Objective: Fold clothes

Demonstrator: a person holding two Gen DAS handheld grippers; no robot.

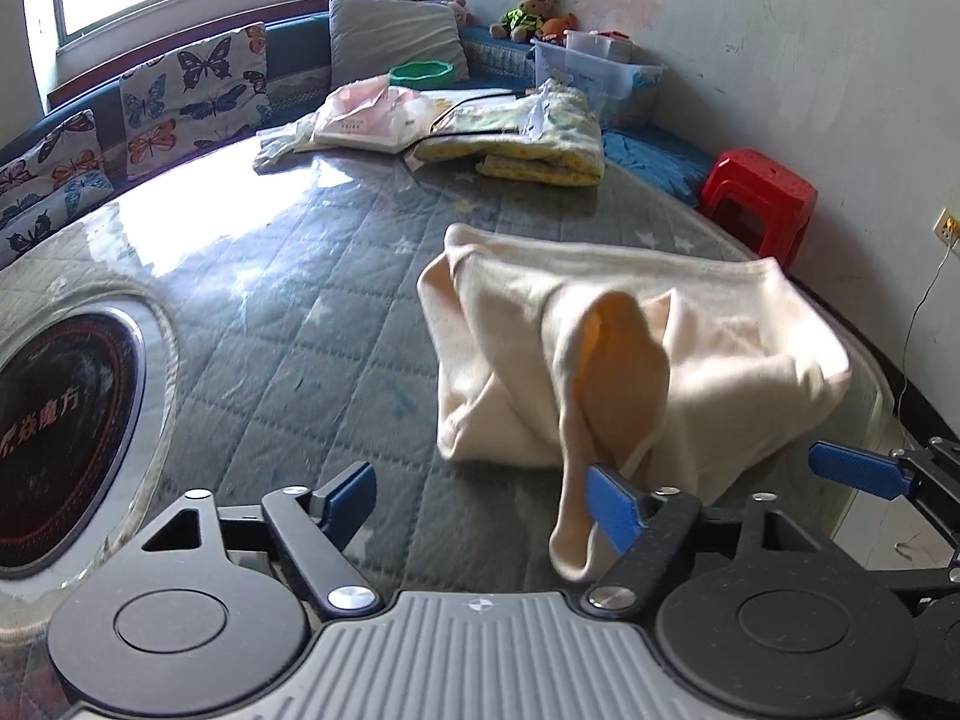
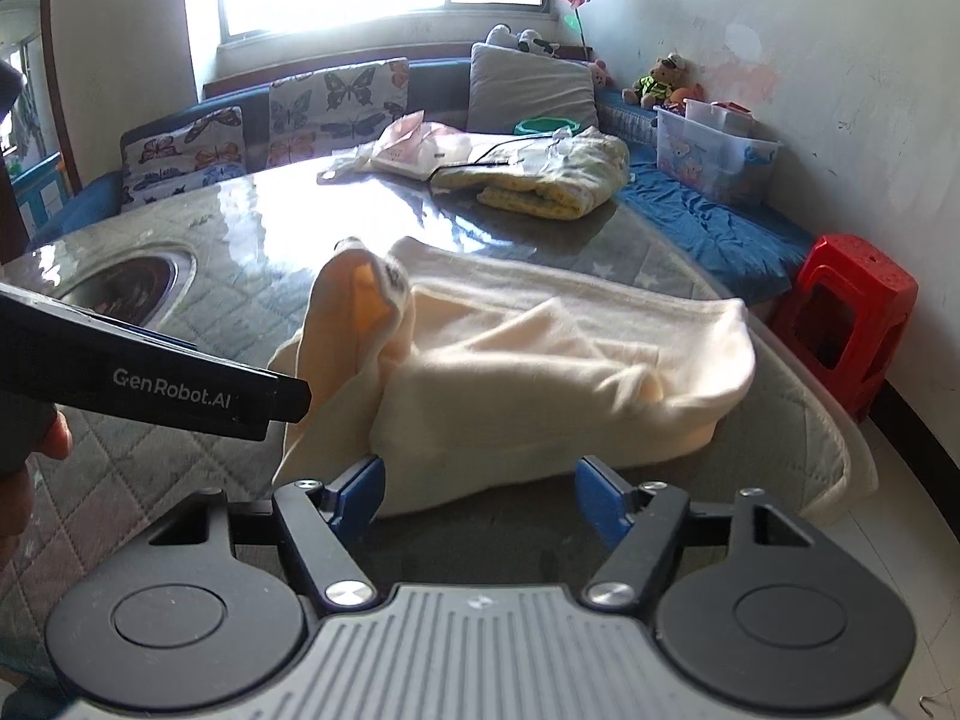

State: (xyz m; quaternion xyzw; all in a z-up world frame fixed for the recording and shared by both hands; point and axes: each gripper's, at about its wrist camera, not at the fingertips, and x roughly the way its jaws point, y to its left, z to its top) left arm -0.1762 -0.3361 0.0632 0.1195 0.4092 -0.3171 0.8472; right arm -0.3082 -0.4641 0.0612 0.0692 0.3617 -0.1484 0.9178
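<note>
A cream-coloured garment (image 1: 660, 348) lies bunched on the quilted grey table cover (image 1: 312, 324). My left gripper (image 1: 480, 504) is open; a strip of the garment drapes over its right finger (image 1: 612, 504), not pinched. In the right wrist view the garment (image 2: 540, 360) lies just beyond my right gripper (image 2: 480, 492), which is open, its jaws on either side of the near edge. The left gripper's black body (image 2: 150, 384) reaches in from the left beside a raised flap of the cloth. The right gripper's blue finger (image 1: 858, 471) shows at the right edge of the left wrist view.
A pile of folded yellow-green and pink cloth (image 1: 480, 126) lies at the table's far side. A round inset burner (image 1: 60, 450) sits at the left. A red plastic stool (image 1: 756, 198) stands off the right edge. A bench with butterfly cushions (image 1: 192, 96) and a storage box (image 1: 594, 72) runs behind.
</note>
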